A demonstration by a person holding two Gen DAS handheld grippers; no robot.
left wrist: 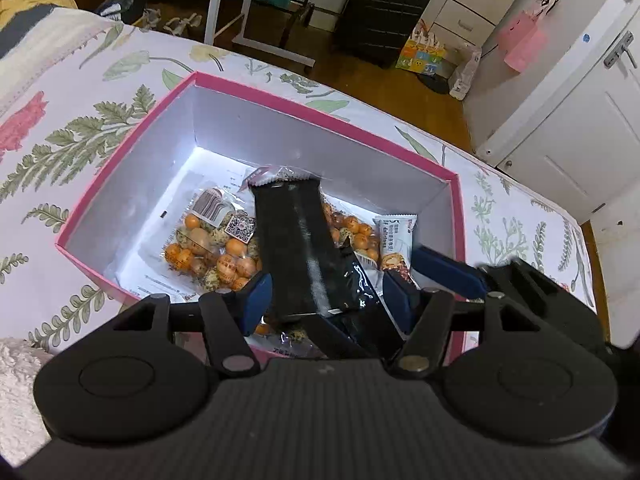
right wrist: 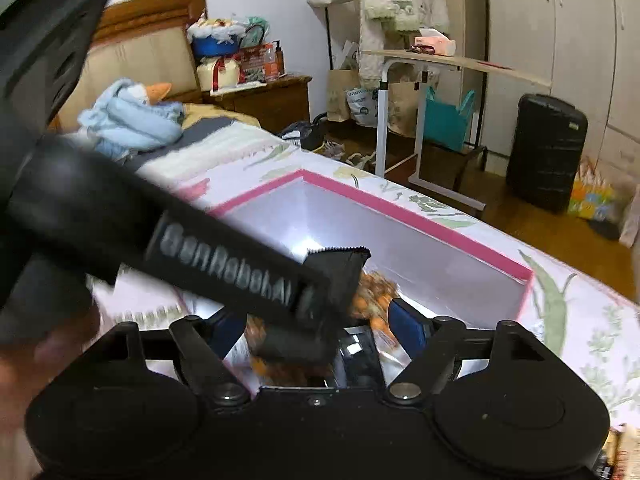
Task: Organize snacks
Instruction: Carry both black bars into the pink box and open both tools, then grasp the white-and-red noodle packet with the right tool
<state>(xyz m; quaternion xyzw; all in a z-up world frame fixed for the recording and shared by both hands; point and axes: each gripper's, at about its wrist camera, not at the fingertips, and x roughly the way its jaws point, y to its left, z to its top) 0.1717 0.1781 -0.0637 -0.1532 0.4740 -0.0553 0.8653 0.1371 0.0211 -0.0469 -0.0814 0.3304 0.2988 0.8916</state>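
A pink box [left wrist: 256, 94] with a white inside sits on the floral bedsheet. In it lie a clear bag of orange and speckled round snacks [left wrist: 208, 252], a white snack bar [left wrist: 394, 236] and black packets. My left gripper [left wrist: 328, 300] hangs over the box's near side, jaws apart, with a long black packet [left wrist: 296, 236] standing between its blue pads; no pad visibly presses it. My right gripper [right wrist: 316, 326] is open just beside it. One of its blue fingers [left wrist: 448, 272] shows in the left wrist view. The left gripper's body [right wrist: 224, 264] crosses the right wrist view and hides part of the box.
The box [right wrist: 400, 210] lies near the bed's edge, with wooden floor beyond. A black suitcase [left wrist: 382, 12], a white-legged side table [right wrist: 416, 120], bags and white cupboards [left wrist: 560, 120] stand around. Pillows and a blue plush toy [right wrist: 132, 120] lie at the bed's head.
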